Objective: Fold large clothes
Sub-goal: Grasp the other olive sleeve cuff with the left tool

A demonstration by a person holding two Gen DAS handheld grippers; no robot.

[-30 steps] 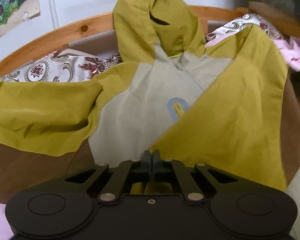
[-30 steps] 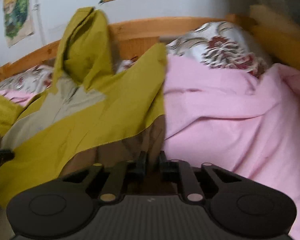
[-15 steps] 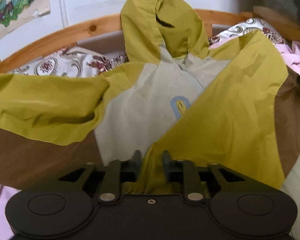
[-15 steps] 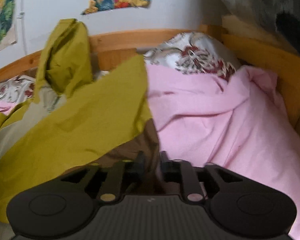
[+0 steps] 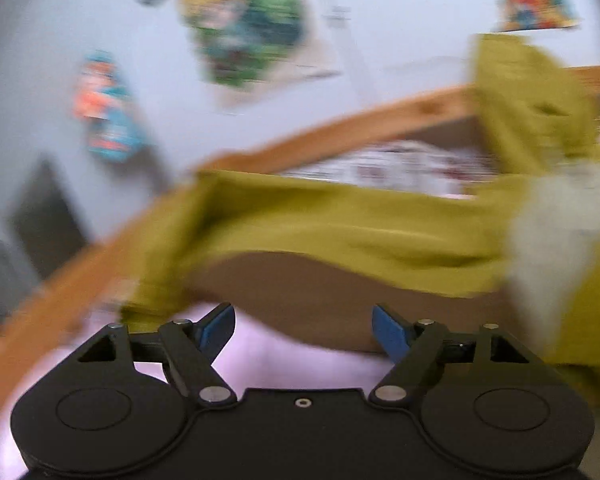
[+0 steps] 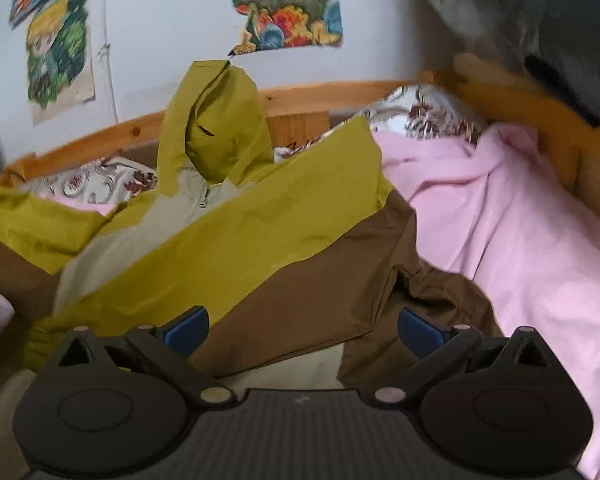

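Note:
An olive, brown and pale grey hooded jacket (image 6: 260, 240) lies spread on the bed, its hood (image 6: 220, 128) propped against the wooden headboard. One sleeve is folded across the body. My right gripper (image 6: 302, 326) is open and empty, just above the brown hem. In the blurred left wrist view the jacket's other sleeve (image 5: 340, 232) stretches across the middle. My left gripper (image 5: 303, 322) is open and empty, in front of the brown part of that sleeve.
A pink sheet (image 6: 520, 240) covers the bed on the right. Patterned pillows (image 6: 424, 116) lie by the wooden bed frame (image 6: 300, 98). Posters (image 6: 276, 4) hang on the white wall. The frame rail (image 5: 320, 136) curves along the left.
Both grippers have opened and let go of the jacket. The left gripper has swung left toward the spread sleeve. The right gripper has drawn back over the brown hem.

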